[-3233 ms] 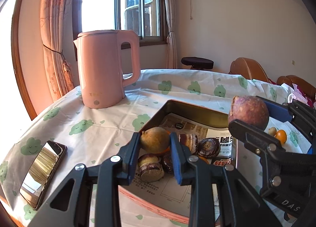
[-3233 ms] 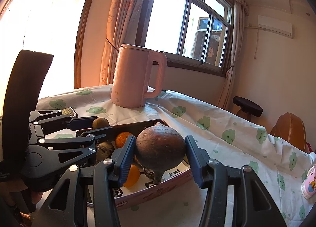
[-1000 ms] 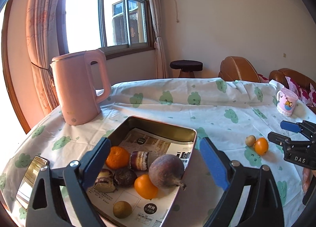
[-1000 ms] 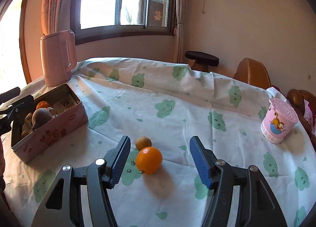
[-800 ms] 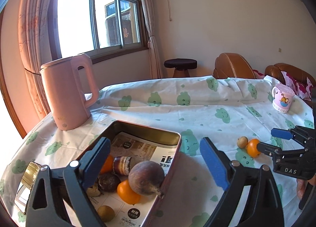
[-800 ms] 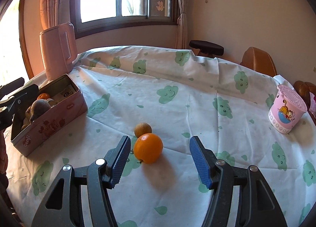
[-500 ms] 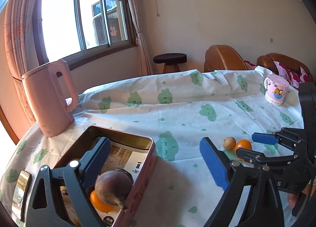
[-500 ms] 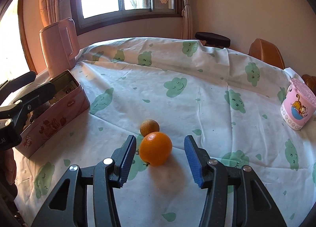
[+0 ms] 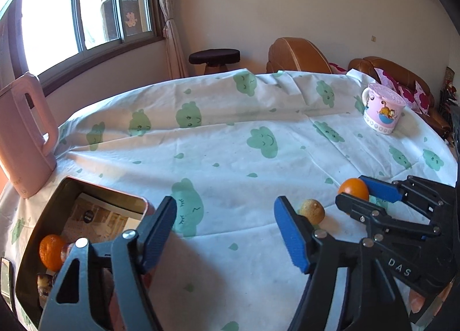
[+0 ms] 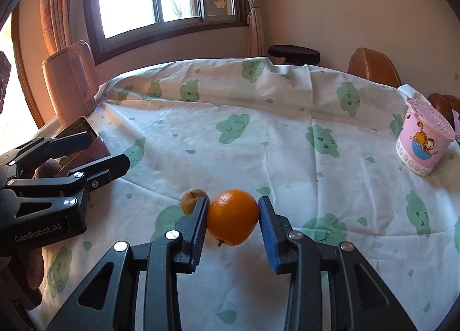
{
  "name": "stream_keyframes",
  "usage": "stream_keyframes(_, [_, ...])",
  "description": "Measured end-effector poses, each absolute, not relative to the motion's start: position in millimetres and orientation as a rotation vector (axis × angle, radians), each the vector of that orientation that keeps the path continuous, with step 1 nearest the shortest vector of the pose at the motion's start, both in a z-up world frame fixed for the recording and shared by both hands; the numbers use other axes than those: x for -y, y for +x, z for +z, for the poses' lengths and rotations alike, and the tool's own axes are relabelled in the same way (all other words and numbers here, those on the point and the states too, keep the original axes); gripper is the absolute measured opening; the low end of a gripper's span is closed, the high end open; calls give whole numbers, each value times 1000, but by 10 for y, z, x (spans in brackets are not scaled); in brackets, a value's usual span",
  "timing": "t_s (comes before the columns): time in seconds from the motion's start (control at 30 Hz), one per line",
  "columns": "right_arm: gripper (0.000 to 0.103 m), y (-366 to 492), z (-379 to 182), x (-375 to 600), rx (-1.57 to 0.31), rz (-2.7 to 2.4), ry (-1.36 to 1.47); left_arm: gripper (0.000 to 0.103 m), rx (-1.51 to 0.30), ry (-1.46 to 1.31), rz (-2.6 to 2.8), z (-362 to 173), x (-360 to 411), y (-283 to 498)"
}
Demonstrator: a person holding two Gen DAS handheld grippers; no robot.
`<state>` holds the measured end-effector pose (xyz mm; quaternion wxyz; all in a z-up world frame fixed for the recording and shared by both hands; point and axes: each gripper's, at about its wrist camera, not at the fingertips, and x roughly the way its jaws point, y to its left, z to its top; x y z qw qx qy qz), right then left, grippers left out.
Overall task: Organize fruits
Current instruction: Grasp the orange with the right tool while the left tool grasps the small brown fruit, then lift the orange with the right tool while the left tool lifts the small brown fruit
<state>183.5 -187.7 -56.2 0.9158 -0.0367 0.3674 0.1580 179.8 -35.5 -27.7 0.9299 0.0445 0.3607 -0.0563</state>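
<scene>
An orange (image 10: pixel 232 216) sits on the tablecloth between the fingers of my right gripper (image 10: pixel 233 218), whose jaws have closed in to touch or nearly touch it; it also shows in the left wrist view (image 9: pixel 353 189). A small brown kiwi-like fruit (image 10: pixel 193 199) lies just left of it, also in the left wrist view (image 9: pixel 312 210). My left gripper (image 9: pixel 224 234) is open and empty, hovering between the pink tin box (image 9: pixel 37 217) holding several fruits, among them a mandarin (image 9: pixel 51 251), and the loose fruits.
A pink kettle (image 10: pixel 70 80) stands at the table's far left behind the tin. A pink lidded cup (image 10: pixel 424 141) stands at the right. A phone's edge (image 9: pixel 5 279) shows left of the tin. The cloud-print tablecloth (image 10: pixel 258 135) covers the round table.
My right gripper moved in around the orange and narrowed its jaws onto it. My left gripper swung right, away from the tin, toward the loose fruits.
</scene>
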Motion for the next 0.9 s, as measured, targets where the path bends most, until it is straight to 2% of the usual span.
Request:
stream_keyframes(0.07, [37,1834,-550,1965,-744,271,-82,63,-756,92,-150,-306,451,1830])
stream_keyframes(0.23, [37,1865,-547,2193,-747,197,-60,61,-779,99,-217,-380,687,1859])
stream_keyframes(0.3, [37,1860,-542,2243,-743,190,-49,57,-789,116,-231,-413,777,1880])
stream_keyframes(0.37, [37,1851,-534,2262,-736,192,-41,48,-811,118,-247,-457,837,1918])
stream_keyframes(0.5, [37,1836,-534,2248,-731,195,-41,46,-869,90,-292,-564,885,2002])
stream_keyframes(0.73, [37,1828,-527,2239,-729,206,-43,31,-899,85,-310,-658,922,2072])
stream_keyframes(0.9, [37,1856,-553,2199,-746,235,-58,28,-892,75,-309,-663,909,2096])
